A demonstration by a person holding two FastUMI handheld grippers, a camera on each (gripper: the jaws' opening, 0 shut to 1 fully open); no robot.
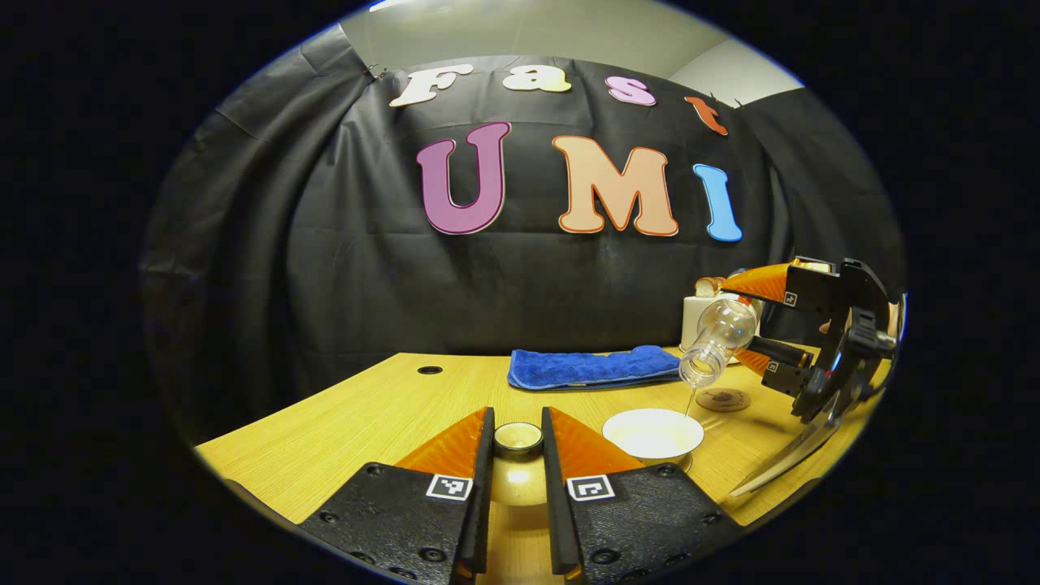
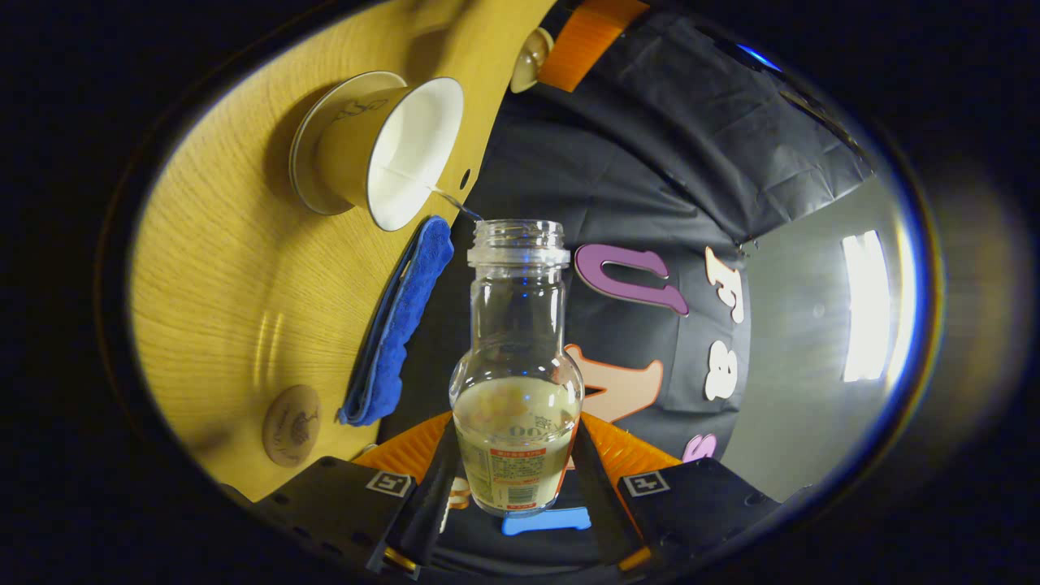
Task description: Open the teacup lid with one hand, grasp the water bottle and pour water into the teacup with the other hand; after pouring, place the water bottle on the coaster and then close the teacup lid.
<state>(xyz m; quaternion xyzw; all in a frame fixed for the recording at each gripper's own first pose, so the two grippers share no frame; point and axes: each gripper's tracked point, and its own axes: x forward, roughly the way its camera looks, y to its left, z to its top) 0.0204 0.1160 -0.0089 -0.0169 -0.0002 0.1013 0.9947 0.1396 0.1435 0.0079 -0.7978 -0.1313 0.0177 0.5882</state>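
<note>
My left hand-held gripper (image 1: 517, 455) is clamped on the teacup lid (image 1: 518, 439), held off to the left of the teacup (image 1: 652, 434) so the mouth stays clear. My right hand-held gripper (image 2: 516, 479) is closed on the water bottle (image 2: 517, 366) by its lower body, tipped so the neck hangs just above the cup's far-right rim — a thin stream runs in. Beyond the cup the coaster (image 1: 722, 399) waits bare on the counter (image 1: 366, 422), near enough for setting the bottle down; a blue towel (image 1: 593, 367) lies farther back. The bottle's label print is too small to read — I won't guess it.
</note>
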